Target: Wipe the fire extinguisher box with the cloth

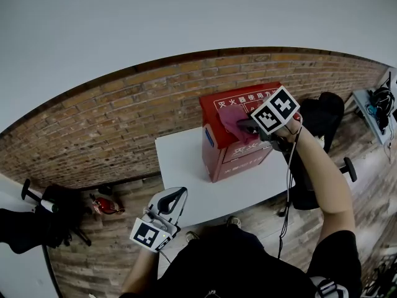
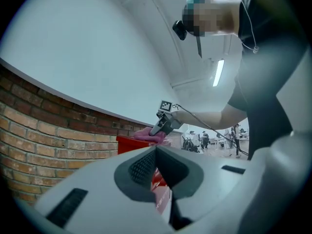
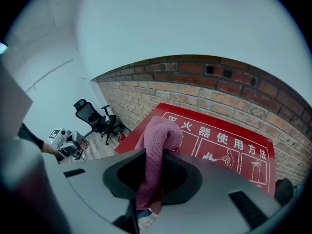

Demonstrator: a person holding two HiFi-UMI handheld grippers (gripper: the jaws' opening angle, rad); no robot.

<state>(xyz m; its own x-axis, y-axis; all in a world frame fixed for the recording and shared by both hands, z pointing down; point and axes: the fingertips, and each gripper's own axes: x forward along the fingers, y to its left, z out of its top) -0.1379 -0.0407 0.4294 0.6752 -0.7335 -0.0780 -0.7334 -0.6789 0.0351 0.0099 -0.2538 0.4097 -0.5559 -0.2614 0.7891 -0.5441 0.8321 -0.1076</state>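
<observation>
Brickwork [image 1: 111, 117] curves across the middle of the head view. In front of it stands a white table [image 1: 186, 160] carrying the red fire extinguisher box [image 1: 239, 144], just right of centre in the frame. The box stands upright, and its top panel is printed with white Chinese characters and small diagrams. The right tool [image 1: 249, 127] sits at the top of the box, its jaws clamped on a dusty pink knit cloth [image 3: 157, 140]. In the right gripper view the cloth runs up between the jaws and folds over beyond their tips, above the left part of the printed panel. In the left gripper view the cloth lies against the box's top edge. The left tool [image 1: 173, 198] hangs lower left of centre in the head view, at the table's near edge and well apart from the box. Its jaws are pressed together with nothing between them. A black office chair [image 3: 92, 113] stands on the wooden floor [image 1: 99, 247] beside the wall, at the left of the right gripper view.
</observation>
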